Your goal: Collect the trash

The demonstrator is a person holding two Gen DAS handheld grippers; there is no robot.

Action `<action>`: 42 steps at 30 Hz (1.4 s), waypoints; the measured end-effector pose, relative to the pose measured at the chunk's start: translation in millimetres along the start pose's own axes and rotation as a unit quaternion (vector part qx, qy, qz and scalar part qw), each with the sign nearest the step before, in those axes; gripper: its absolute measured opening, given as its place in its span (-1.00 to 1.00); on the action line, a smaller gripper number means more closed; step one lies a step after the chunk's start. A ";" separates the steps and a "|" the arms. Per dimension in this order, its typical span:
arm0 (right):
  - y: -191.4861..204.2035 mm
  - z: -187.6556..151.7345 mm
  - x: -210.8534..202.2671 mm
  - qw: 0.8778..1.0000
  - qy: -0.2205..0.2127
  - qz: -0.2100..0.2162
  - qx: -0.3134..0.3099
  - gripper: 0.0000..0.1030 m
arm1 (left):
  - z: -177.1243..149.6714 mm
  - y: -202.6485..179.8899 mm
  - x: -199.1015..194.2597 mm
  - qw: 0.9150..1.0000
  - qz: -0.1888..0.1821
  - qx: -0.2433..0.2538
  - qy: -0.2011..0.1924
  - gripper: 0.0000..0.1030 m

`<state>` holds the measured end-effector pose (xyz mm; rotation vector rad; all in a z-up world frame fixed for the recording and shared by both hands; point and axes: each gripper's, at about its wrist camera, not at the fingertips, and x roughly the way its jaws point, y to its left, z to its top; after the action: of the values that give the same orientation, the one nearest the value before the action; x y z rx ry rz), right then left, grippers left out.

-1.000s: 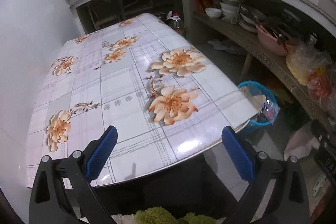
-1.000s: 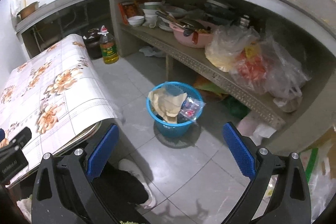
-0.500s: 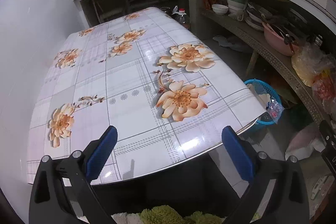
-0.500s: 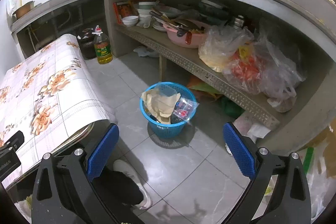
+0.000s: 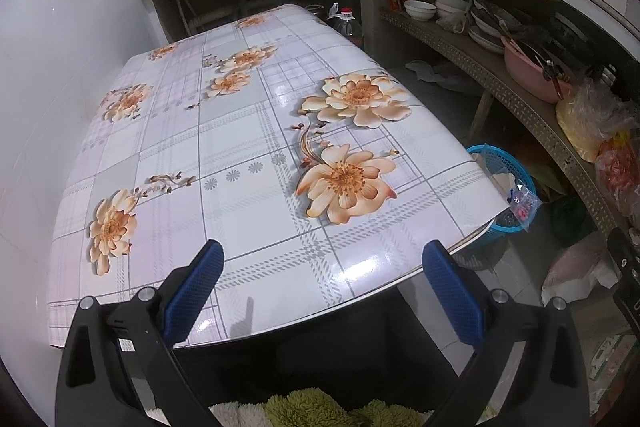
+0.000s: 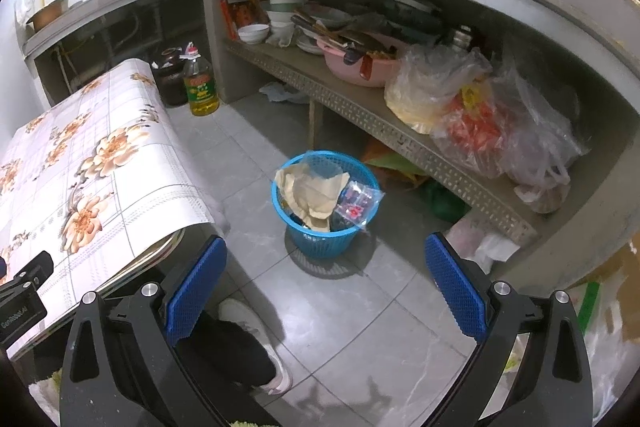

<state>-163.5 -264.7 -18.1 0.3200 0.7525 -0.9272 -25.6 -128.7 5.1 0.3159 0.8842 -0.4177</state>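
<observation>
A blue plastic trash basket (image 6: pixel 320 245) stands on the grey tile floor beside the table. It holds crumpled tan paper (image 6: pixel 312 193) and a clear plastic wrapper (image 6: pixel 357 202) that hangs over its rim. The basket also shows in the left wrist view (image 5: pixel 505 225), past the table's right corner. My right gripper (image 6: pixel 326 291) is open and empty, above the floor in front of the basket. My left gripper (image 5: pixel 320 293) is open and empty, over the near edge of the floral-cloth table (image 5: pixel 240 163). I see no trash on the tabletop.
A concrete counter with a lower shelf (image 6: pixel 360 107) runs along the right, holding bowls, a pink basin (image 6: pixel 360 67) and plastic bags (image 6: pixel 480 107). An oil bottle (image 6: pixel 200 87) stands on the floor by the table's far end. A white wall borders the table's left side.
Both views have shifted slightly: the table sits a little lower and nearer in the left view, the basket has moved slightly left and farther in the right view. Both grippers stay open and empty.
</observation>
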 end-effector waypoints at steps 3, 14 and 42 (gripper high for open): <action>0.8 0.2 -1.2 1.000 -0.004 -0.001 -0.002 0.85 | 0.0 0.7 0.1 1.000 0.000 0.000 0.000 0.89; 1.4 1.4 -1.0 1.000 -0.006 -0.001 -0.007 0.85 | 1.8 2.1 0.6 1.000 -0.001 0.001 0.002 0.89; -0.4 3.4 -0.3 1.000 -0.006 -0.002 -0.009 0.85 | 1.0 -1.2 0.7 1.000 0.001 0.005 0.004 0.89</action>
<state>-162.5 -266.6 -15.4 0.2971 0.7508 -0.9247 -25.1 -130.3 5.0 0.3277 0.8905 -0.4199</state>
